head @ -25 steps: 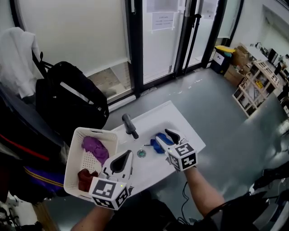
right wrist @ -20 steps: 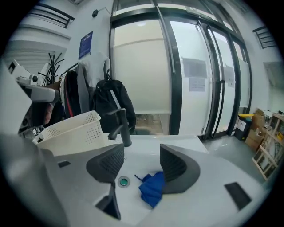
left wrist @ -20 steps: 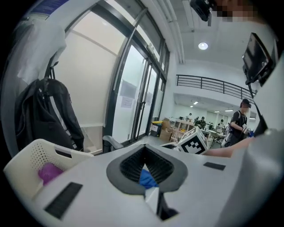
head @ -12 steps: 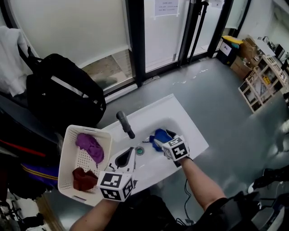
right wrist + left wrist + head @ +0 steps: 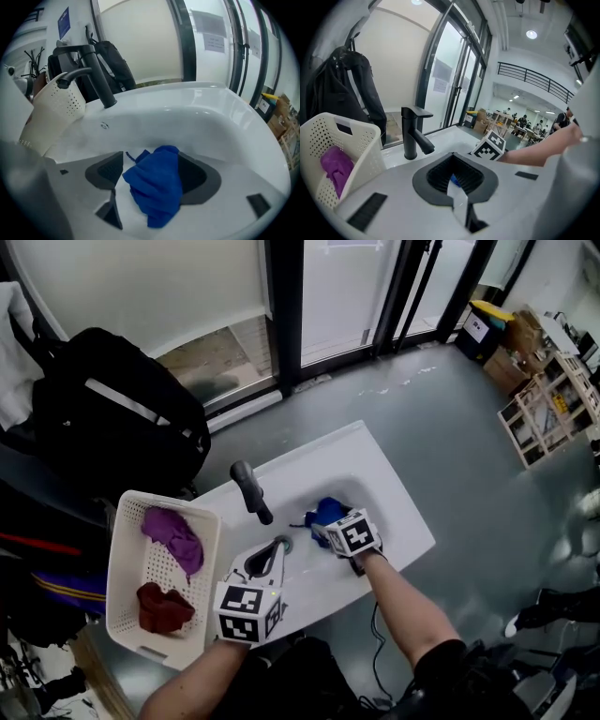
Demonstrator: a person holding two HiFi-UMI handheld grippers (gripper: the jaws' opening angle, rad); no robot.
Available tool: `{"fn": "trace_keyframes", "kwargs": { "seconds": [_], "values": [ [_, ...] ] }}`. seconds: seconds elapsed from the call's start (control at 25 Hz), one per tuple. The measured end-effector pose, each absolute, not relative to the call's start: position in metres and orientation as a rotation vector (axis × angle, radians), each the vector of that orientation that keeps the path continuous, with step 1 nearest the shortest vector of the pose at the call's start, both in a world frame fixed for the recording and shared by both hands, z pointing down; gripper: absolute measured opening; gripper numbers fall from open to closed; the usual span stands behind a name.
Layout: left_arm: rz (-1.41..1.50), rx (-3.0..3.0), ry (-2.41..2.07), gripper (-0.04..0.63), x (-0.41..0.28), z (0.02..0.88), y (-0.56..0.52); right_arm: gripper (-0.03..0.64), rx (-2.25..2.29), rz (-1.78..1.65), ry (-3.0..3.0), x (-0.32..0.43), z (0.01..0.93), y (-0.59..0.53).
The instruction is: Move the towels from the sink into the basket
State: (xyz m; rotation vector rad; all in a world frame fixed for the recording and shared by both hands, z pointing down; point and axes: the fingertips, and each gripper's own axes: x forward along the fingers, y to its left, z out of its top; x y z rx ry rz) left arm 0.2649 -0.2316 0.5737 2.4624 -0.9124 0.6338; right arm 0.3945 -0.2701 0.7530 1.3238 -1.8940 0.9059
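Now the right gripper is sitting low in the sink, its jaws opening wide on either side of the blue towel, which is lying bunched between the pads, not clamped yet. A second ago this gripper was hanging above the basin with narrower jaws, so it has been dropping while spreading. I'm reading that as lining up for the grab of the last towel.

The left gripper is hovering over the sink's near edge, just beside the black faucet, jaw tips together, carrying nothing, and it has barely shifted.

The white perforated basket is standing left of the sink, already holding a purple towel and a dark red towel. So only the blue one is looking left to move.

A black backpack is sitting behind the basket.

Writing: paper notices on the glass door and a blue sign are showing, both too small to read. No brands are visible, only square marker patterns on the right gripper's cube.
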Motion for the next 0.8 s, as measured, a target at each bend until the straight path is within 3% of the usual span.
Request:
{"fn": "trace_keyframes", "kwargs": {
  "seconds": [0.56, 0.6, 0.68, 0.8],
  "values": [
    [0.647, 2.394, -0.897, 0.008, 0.248, 0.588, -0.219, 0.383, 1.276, 1.014, -1.741, 0.395, 0.812, -0.264],
    [0.647, 2.394, -0.894, 0.008, 0.247, 0.588, -0.218, 0.37, 1.286, 0.998, -1.725, 0.398, 0.813, -0.266],
    [0.642, 2.393, -0.895, 0.008, 0.244, 0.587, -0.216, 0.274, 1.308, 0.97, -1.695, 0.402, 0.816, -0.268],
    [0.616, 2.401, -0.884, 0.008, 0.244, 0.58, -0.212, 0.208, 1.333, 0.99, -1.674, 0.407, 0.818, -0.266]
  ]
}}
